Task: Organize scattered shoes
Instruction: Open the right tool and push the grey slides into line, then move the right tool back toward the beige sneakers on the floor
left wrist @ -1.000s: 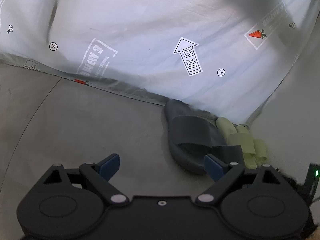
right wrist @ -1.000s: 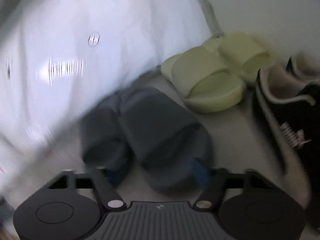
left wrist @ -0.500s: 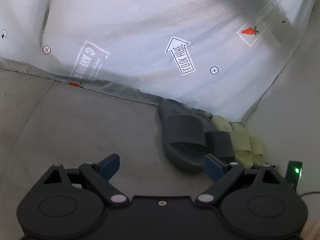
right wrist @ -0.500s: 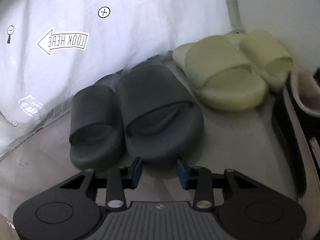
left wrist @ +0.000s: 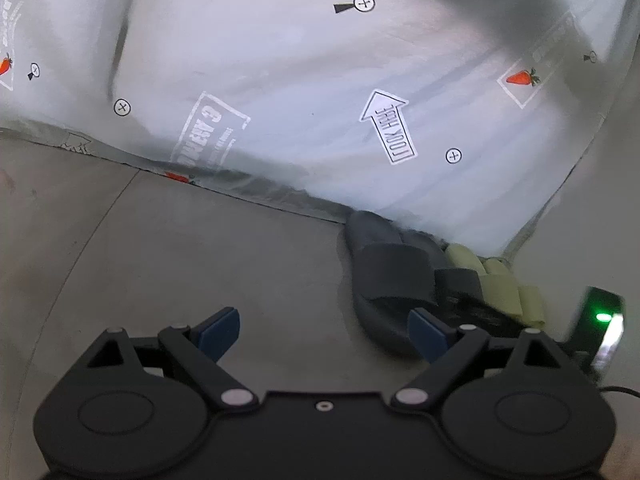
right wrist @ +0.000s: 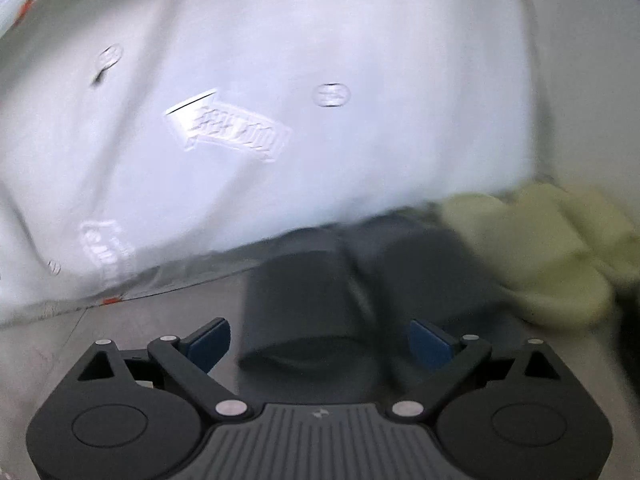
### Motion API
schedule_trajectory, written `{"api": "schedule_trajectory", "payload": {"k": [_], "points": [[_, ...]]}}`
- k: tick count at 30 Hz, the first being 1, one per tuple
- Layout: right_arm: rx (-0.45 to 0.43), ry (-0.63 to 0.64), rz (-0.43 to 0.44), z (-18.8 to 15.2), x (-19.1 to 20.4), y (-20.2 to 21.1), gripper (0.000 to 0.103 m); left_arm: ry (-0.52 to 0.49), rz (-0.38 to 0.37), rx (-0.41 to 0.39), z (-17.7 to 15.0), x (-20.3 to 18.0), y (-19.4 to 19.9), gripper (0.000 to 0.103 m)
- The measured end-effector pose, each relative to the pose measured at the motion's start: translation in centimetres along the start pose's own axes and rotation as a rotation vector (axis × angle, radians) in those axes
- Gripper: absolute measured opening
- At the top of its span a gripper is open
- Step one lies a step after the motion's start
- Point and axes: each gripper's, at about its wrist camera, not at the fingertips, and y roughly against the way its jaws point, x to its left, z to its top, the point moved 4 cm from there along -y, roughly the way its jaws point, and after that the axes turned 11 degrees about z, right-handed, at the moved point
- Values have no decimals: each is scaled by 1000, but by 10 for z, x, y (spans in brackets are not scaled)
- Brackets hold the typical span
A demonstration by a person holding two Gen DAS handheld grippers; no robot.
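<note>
Two dark grey slides stand side by side on the floor against a hanging white sheet: the left slide (right wrist: 296, 304) and the right slide (right wrist: 424, 276) in the blurred right wrist view. Pale green slides (right wrist: 548, 256) lie to their right. My right gripper (right wrist: 320, 342) is open, its blue pads wide apart just in front of the grey pair, holding nothing. In the left wrist view the grey slides (left wrist: 392, 276) and green slides (left wrist: 500, 284) sit at the right. My left gripper (left wrist: 324, 330) is open over bare floor, left of the slides.
A white sheet (left wrist: 320, 80) printed with arrows and carrots hangs down to the grey floor (left wrist: 180, 260) behind the shoes. A black device with a green light (left wrist: 600, 320) shows at the right edge. A dark shape (right wrist: 628, 320) lies right of the green slides.
My right gripper has opened wide and shifted left and back from the grey slides; its view is now blurred. The left gripper has tilted slightly and stays open.
</note>
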Motion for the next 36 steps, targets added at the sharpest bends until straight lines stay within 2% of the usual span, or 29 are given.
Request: {"api": "schedule_trajectory", "payload": {"k": [2,3,4,7,10,13,15,17,19,21,23,26,31,34,36], "points": [[18,76,-29,-4,9,-21,95,6,6,-4,1,3,0,92],[34,122,-91,-7,11,-34,93,10,12,-8,2,5,0,92],[33,131,-115,-8,8,-40,92,15,19,-12,3,8,0,92],[36,97,-104,-3,-1,-45,92,36,40,-14,5,18,0,92],[34,160,-156,1,1,-45,92,60,50,-25,8,24,3,92],[35,158,-187,2,2,-42,91,69,50,-64,12,27,17,92],[26,120,-202,10,-1,-23,88,67,45,-104,15,28,34,92],[-72,136,-179,20,3,20,90,67,41,-139,18,28,48,92],[-138,149,-161,24,9,59,102,87,42,-170,17,30,68,92],[-196,136,-120,22,17,106,103,116,47,-184,13,34,85,92],[-219,107,-93,15,23,141,103,126,58,-208,6,37,100,92],[-206,77,-91,0,34,177,103,123,51,-278,-7,41,134,92],[-112,109,-121,-32,73,199,103,147,90,-318,-24,59,180,93],[-96,96,-88,-52,97,206,103,124,140,-348,-34,80,213,93],[-74,107,-57,-69,129,209,103,112,176,-380,-39,94,230,93]]}}
